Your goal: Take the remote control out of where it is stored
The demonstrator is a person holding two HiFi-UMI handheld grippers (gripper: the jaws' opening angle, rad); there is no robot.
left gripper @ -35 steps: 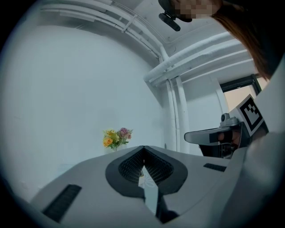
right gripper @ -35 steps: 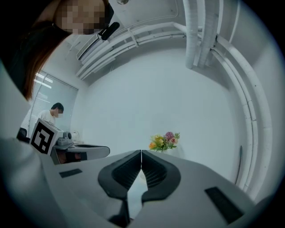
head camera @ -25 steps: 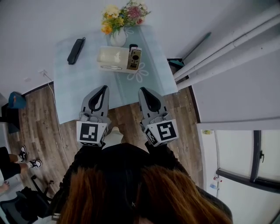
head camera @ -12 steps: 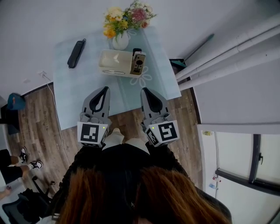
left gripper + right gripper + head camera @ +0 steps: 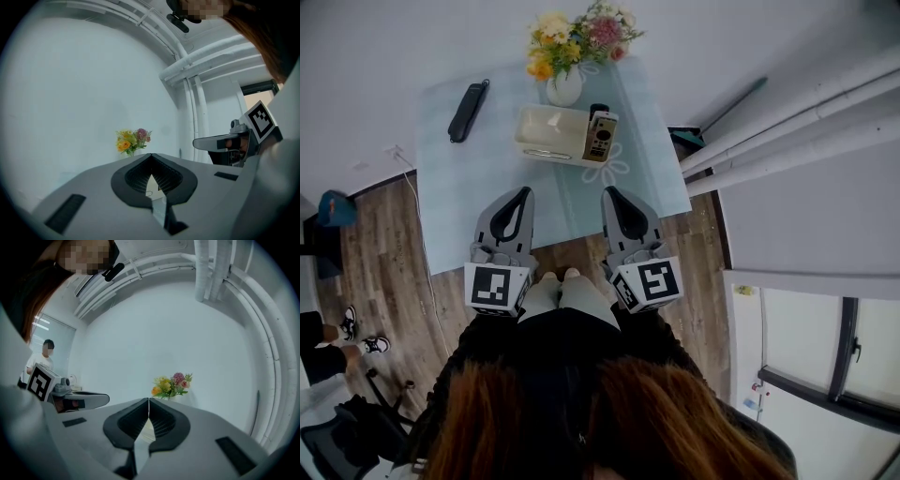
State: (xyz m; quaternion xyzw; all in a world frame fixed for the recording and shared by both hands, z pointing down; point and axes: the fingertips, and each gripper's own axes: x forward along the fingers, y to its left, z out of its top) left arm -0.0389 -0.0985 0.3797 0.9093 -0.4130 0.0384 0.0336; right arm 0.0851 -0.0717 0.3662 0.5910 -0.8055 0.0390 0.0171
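Tools further over table; vase behind box with remote

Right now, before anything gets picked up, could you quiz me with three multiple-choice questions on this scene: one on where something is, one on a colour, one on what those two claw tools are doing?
1. Where is the light-faced remote?
A. Flat on the floor
B. Standing in the white box, at its right end in the head view
C. Inside the vase

2. What colour is the remote lying alone on the table?
A. Red
B. Black
C. White

3. How do the left gripper and the right gripper stand?
A. Both shut and empty
B. Both wide open
C. Right one shut on a remote

Answers: B, the head view shows it upright in the box; B, it is dark against the pale tabletop; A, each gripper view shows the jaw tips meeting with nothing between.
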